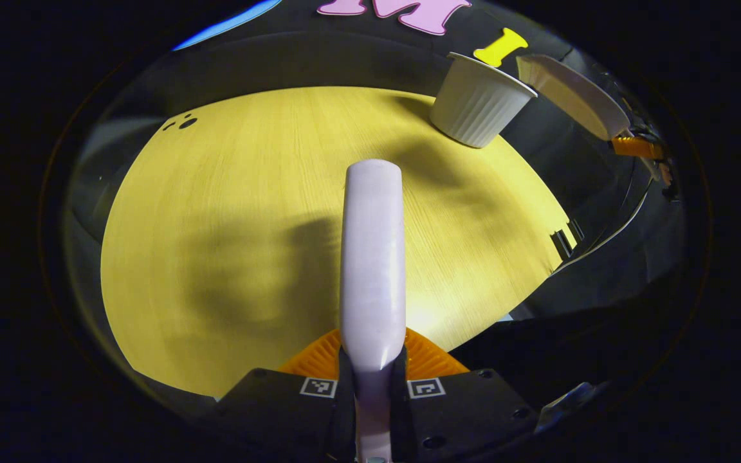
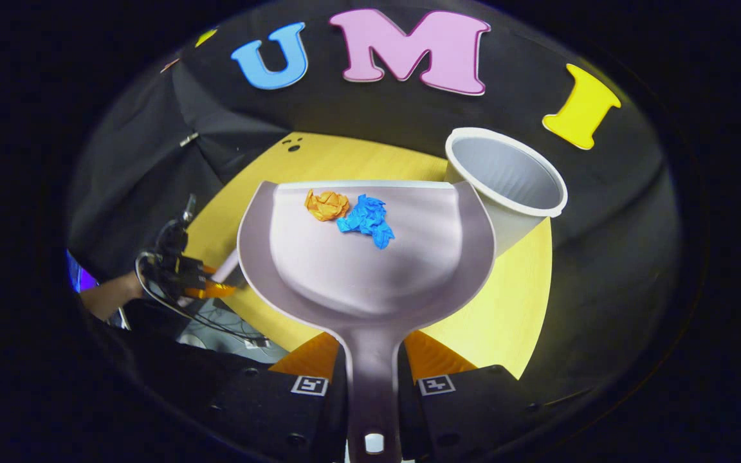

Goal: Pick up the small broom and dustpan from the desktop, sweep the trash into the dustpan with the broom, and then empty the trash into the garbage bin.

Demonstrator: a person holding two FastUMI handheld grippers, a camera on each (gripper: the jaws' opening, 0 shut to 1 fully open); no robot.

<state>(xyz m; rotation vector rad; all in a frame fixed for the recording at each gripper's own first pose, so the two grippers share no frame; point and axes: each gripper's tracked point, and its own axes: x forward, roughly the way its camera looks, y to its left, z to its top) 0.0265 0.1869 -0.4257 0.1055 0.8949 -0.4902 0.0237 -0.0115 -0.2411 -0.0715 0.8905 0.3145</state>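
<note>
My left gripper (image 1: 374, 363) is shut on the pale lilac broom (image 1: 372, 257), which points forward above the yellow wooden table (image 1: 216, 225). My right gripper (image 2: 374, 370) is shut on the handle of the lilac dustpan (image 2: 370, 270), held level above the table (image 2: 512, 308). An orange paper ball (image 2: 327, 204) and a blue paper ball (image 2: 366, 220) lie near the pan's front lip. The white ribbed garbage bin (image 2: 505, 183) stands just right of and beyond the pan. In the left gripper view the bin (image 1: 480, 103) is at the far right, with the dustpan (image 1: 576, 93) beside it.
Black cloth walls close in the table on all sides. The table has small dark holes (image 1: 184, 122) at its far left and a notch (image 1: 563, 241) in its right edge. A hand (image 2: 110, 296) holds the left gripper (image 2: 200, 283), with cables hanging off the table's left side.
</note>
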